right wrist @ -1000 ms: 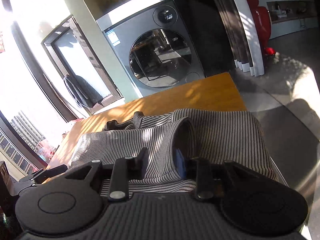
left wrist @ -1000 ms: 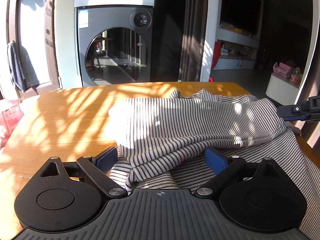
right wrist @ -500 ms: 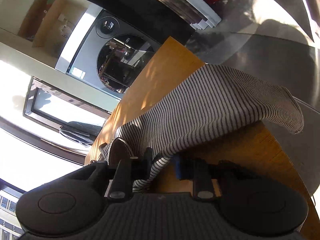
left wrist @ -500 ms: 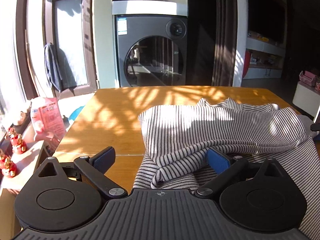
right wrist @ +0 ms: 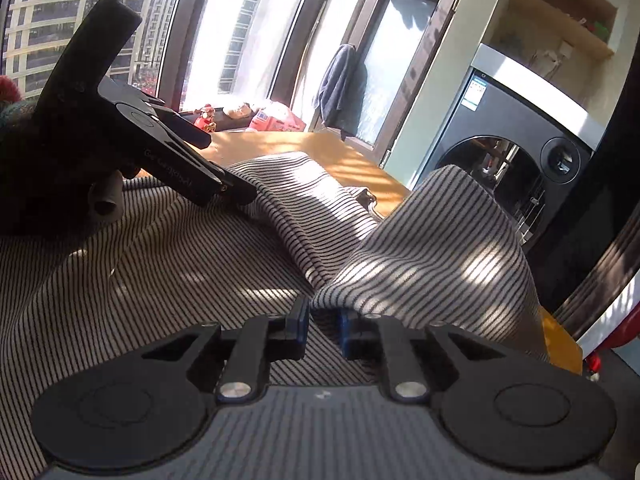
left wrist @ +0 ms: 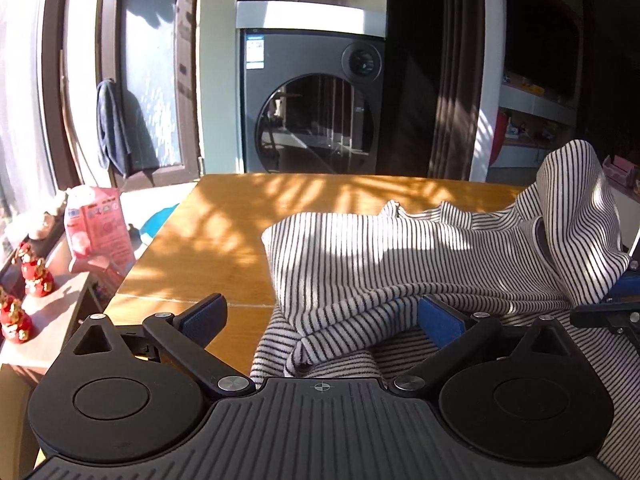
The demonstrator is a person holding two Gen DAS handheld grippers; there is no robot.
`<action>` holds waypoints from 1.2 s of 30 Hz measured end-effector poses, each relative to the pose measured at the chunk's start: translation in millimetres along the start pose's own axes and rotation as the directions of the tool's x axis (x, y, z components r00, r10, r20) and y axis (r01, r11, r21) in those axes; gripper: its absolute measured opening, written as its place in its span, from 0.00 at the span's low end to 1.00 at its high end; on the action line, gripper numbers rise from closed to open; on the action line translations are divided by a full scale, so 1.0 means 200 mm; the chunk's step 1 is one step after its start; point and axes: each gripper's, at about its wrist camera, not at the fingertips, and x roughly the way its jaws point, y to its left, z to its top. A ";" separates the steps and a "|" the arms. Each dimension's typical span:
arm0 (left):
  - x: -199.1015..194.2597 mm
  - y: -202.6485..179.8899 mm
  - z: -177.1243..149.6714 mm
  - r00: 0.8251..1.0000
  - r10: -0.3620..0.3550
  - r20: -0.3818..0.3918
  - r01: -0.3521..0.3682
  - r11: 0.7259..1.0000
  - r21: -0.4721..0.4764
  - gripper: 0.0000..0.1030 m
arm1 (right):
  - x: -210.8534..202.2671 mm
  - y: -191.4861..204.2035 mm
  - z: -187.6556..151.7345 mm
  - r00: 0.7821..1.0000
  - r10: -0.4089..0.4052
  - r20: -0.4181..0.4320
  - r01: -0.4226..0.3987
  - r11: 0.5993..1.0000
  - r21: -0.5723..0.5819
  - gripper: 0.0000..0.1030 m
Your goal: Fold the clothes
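My left gripper (left wrist: 322, 312) sits low and level over the near table (left wrist: 224, 236) edge, fingers spread wide, folded shirt (left wrist: 384, 264) edge lying loose between them. My right gripper (right wrist: 323, 322) angles in from the shirt's right side, fingers pinched nearly together on a lifted fold, which tents up above the table.

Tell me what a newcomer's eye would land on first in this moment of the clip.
First the striped garment, sunlit and spread over the right part of the wooden table, one part of it lifted into a peak at the right. The right gripper is pinched on that raised fold, while the left gripper stands open with a folded edge of the cloth between its fingers. Behind the table, the grey washing machine with its round door draws the eye.
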 end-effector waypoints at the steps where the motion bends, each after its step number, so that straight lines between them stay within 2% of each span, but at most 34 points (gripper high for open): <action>1: 0.00 0.00 0.00 1.000 -0.003 0.000 0.003 1.000 -0.005 1.00 | -0.01 -0.02 0.00 1.000 0.020 -0.005 -0.020 0.998 0.052 0.18; 3: -0.01 0.01 0.00 1.000 -0.010 -0.001 0.010 1.000 -0.012 1.00 | -0.04 -0.09 -0.02 0.999 0.036 0.001 -0.036 0.982 0.184 0.37; 4: -0.01 0.01 0.00 1.000 -0.012 -0.001 0.012 1.000 -0.015 1.00 | -0.06 -0.15 -0.05 0.998 0.055 0.009 -0.056 0.958 0.280 0.37; 5: -0.01 0.01 0.00 1.000 -0.014 -0.002 0.014 1.000 -0.017 1.00 | -0.08 -0.21 -0.08 0.996 0.082 0.023 -0.085 0.918 0.387 0.38; 6: -0.01 0.01 0.00 1.000 -0.016 -0.005 0.016 1.000 -0.019 1.00 | -0.10 -0.28 -0.13 0.993 0.108 0.048 -0.117 0.857 0.501 0.40; 7: -0.01 0.02 -0.01 1.000 -0.018 -0.008 0.018 1.000 -0.023 1.00 | -0.12 -0.35 -0.19 0.988 0.126 0.085 -0.151 0.768 0.622 0.42; 8: 0.00 0.02 -0.01 1.000 -0.020 -0.010 0.020 0.999 -0.028 1.00 | -0.13 -0.43 -0.26 0.983 0.138 0.124 -0.185 0.660 0.728 0.44; 10: -0.01 0.03 -0.01 1.000 -0.025 -0.011 0.025 0.999 -0.040 1.00 | -0.14 -0.56 -0.41 0.968 0.133 0.213 -0.249 0.405 0.880 0.44; 11: 0.00 0.03 0.00 1.000 -0.028 -0.012 0.027 0.999 -0.046 1.00 | -0.13 -0.60 -0.48 0.963 0.114 0.246 -0.270 0.298 0.916 0.45; 12: 0.00 0.03 0.00 0.999 -0.030 -0.012 0.030 0.998 -0.050 1.00 | -0.11 -0.62 -0.52 0.959 0.093 0.267 -0.281 0.212 0.936 0.46; 13: -0.01 0.04 0.00 0.999 -0.033 -0.011 0.033 0.998 -0.054 1.00 | -0.08 -0.64 -0.55 0.959 0.077 0.274 -0.283 0.160 0.946 0.47; 14: -0.01 0.04 -0.01 0.999 -0.036 -0.006 0.036 0.998 -0.059 1.00 | -0.05 -0.64 -0.55 0.962 0.060 0.266 -0.272 0.141 0.952 0.47; 16: -0.02 0.05 -0.01 0.999 -0.043 0.007 0.043 0.997 -0.070 1.00 | 0.02 -0.63 -0.52 0.971 0.051 0.232 -0.237 0.151 0.960 0.46; 17: -0.03 0.05 -0.01 0.999 -0.047 0.011 0.048 0.996 -0.079 1.00 | 0.05 -0.62 -0.51 0.971 0.051 0.233 -0.238 0.150 0.960 0.36; 18: -0.03 0.06 -0.01 0.999 -0.047 0.014 0.048 0.995 -0.089 1.00 | 0.08 -0.63 -0.51 0.969 0.049 0.241 -0.246 0.145 0.958 0.19; 19: -0.03 0.05 -0.01 0.999 -0.043 0.017 0.045 0.994 -0.095 1.00 | 0.10 -0.65 -0.50 0.968 0.034 0.247 -0.249 0.146 0.957 0.15; 21: -0.04 0.03 -0.01 0.999 -0.038 0.024 0.040 0.994 -0.098 1.00 | 0.07 -0.71 -0.46 0.967 -0.035 0.254 -0.244 0.176 0.954 0.10; 23: -0.03 0.00 -0.01 0.999 -0.042 0.031 0.045 0.993 -0.111 1.00 | -0.01 -0.80 -0.39 0.955 -0.137 0.263 -0.221 0.259 0.940 0.09; 24: -0.02 -0.02 0.00 0.998 -0.049 0.033 0.053 0.991 -0.122 1.00 | -0.09 -0.85 -0.34 0.941 -0.201 0.271 -0.198 0.321 0.926 0.09; 26: 0.00 -0.06 0.00 0.996 -0.083 0.033 0.087 0.987 -0.135 1.00 | -0.25 -0.93 -0.21 0.897 -0.316 0.310 -0.145 0.451 0.880 0.08; 28: 0.01 -0.10 0.01 0.990 -0.135 0.028 0.138 0.982 -0.130 1.00 | -0.38 -0.94 -0.09 0.858 -0.369 0.356 -0.099 0.562 0.821 0.08; 30: 0.01 -0.12 0.02 0.983 -0.183 0.014 0.183 0.976 -0.117 1.00 | -0.43 -0.91 0.04 0.845 -0.368 0.387 -0.066 0.646 0.760 0.08; 32: -0.01 -0.08 0.03 0.972 -0.237 -0.010 0.233 0.962 -0.145 1.00 | -0.43 -0.84 0.14 0.849 -0.332 0.411 -0.054 0.719 0.692 0.08; 36: -0.10 0.06 0.02 0.952 -0.305 -0.022 0.292 0.928 -0.233 1.00 | -0.27 -0.64 0.30 0.887 -0.204 0.415 -0.077 0.820 0.567 0.08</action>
